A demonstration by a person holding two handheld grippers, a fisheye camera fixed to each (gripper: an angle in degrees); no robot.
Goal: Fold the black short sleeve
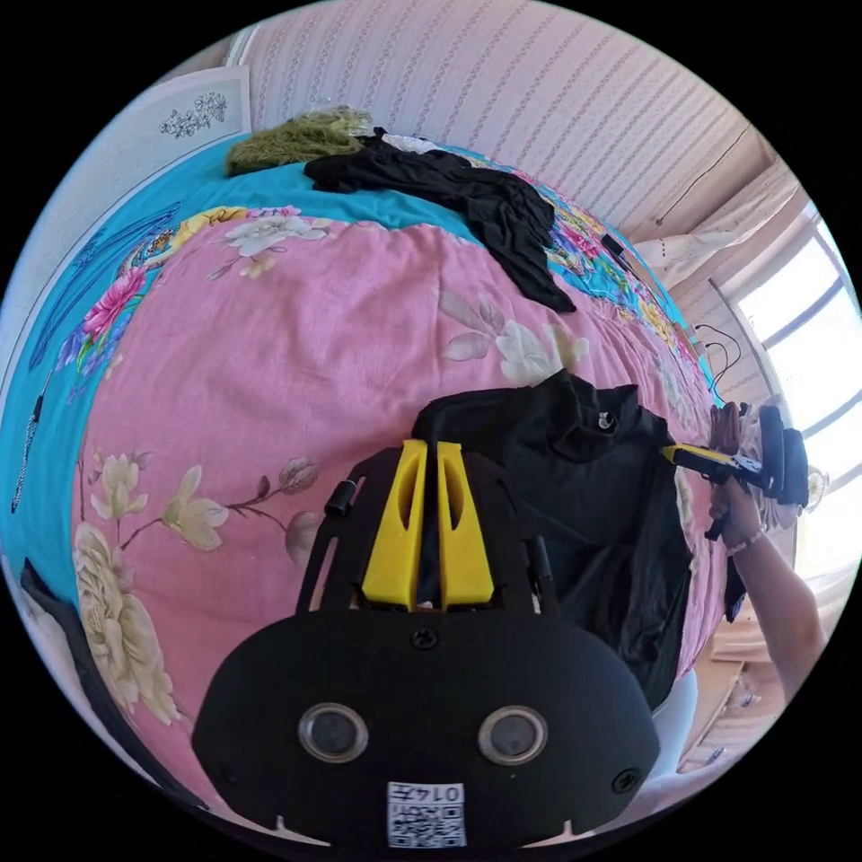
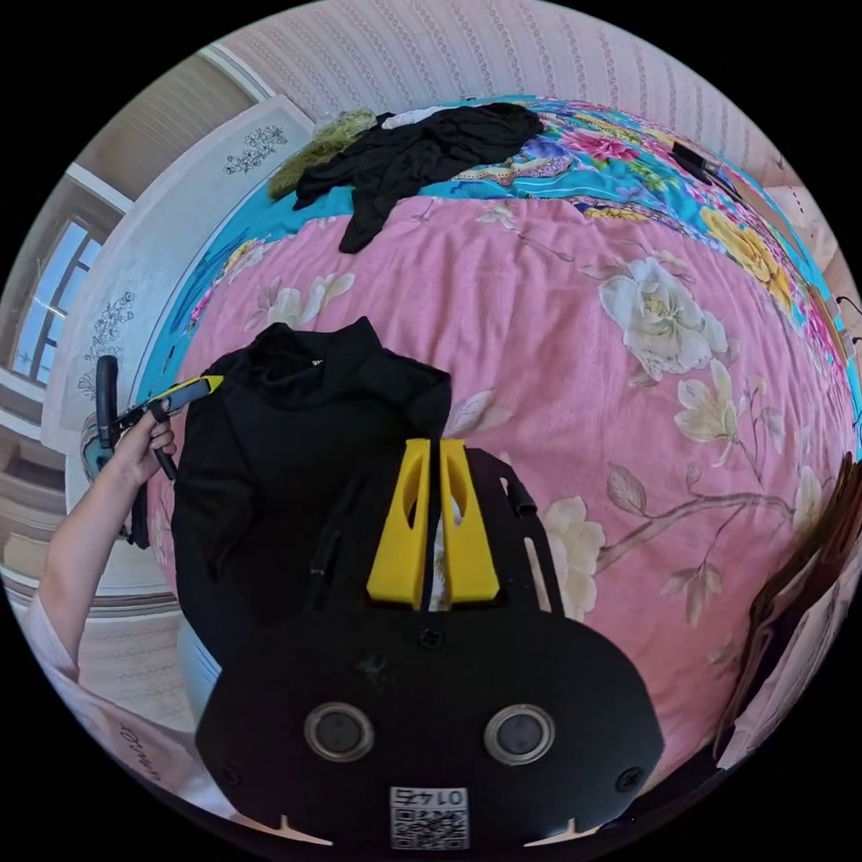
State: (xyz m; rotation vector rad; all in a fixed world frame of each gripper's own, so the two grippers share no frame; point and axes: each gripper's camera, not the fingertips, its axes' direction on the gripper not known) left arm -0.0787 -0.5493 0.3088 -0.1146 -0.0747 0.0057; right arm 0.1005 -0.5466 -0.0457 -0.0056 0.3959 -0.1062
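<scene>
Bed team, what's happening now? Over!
Left gripper and right gripper shut on black short sleeve. Shirt held up at bed edge. Black clothes pile farther back, not in the way.

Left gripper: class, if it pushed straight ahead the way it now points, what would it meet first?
Probably the black short sleeve, whose shoulder edge lies right at the left gripper; beyond that, the pink floral quilt. Depth is uncertain.
</scene>
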